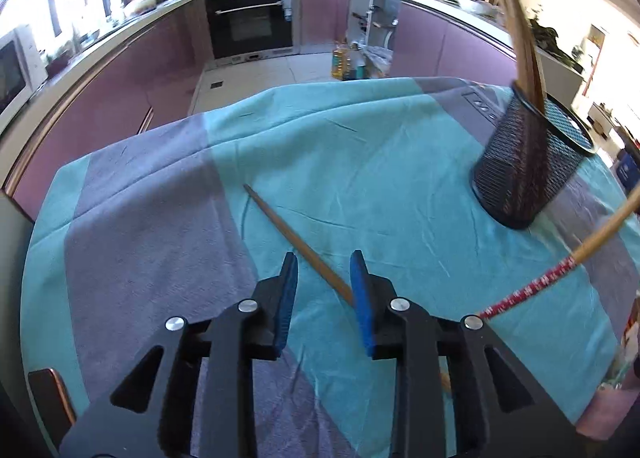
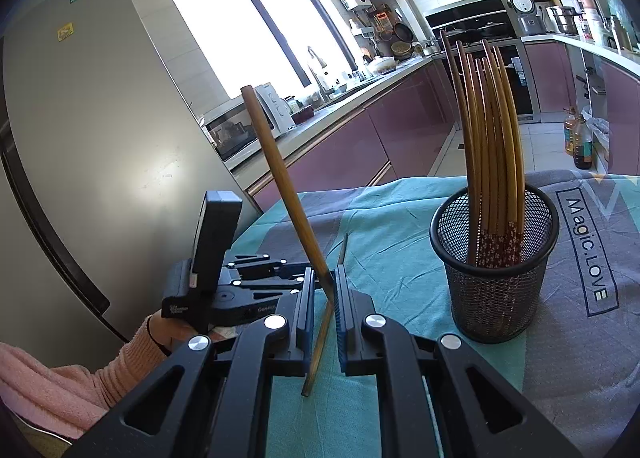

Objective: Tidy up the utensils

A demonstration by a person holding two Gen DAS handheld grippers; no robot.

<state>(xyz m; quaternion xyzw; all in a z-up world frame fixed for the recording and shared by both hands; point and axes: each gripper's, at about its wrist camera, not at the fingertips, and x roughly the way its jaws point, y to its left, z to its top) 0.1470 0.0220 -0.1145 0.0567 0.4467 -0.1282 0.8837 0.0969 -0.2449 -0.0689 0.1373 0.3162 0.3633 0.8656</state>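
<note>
The right gripper (image 2: 323, 290) has its jaws clamped on one chopstick (image 2: 280, 181), lifted clear and tilted, likely to drop it into the mesh cup (image 2: 494, 278) nearby with the others. The left gripper (image 1: 324, 282) hangs with jaws partly open over a second chopstick (image 1: 296, 242) lying on the counter (image 1: 160, 217), apparently not gripping it.

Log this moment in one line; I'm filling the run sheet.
right gripper: shut on chopstick | left gripper: open over table chopstick | mesh cup: holds chopsticks
</note>
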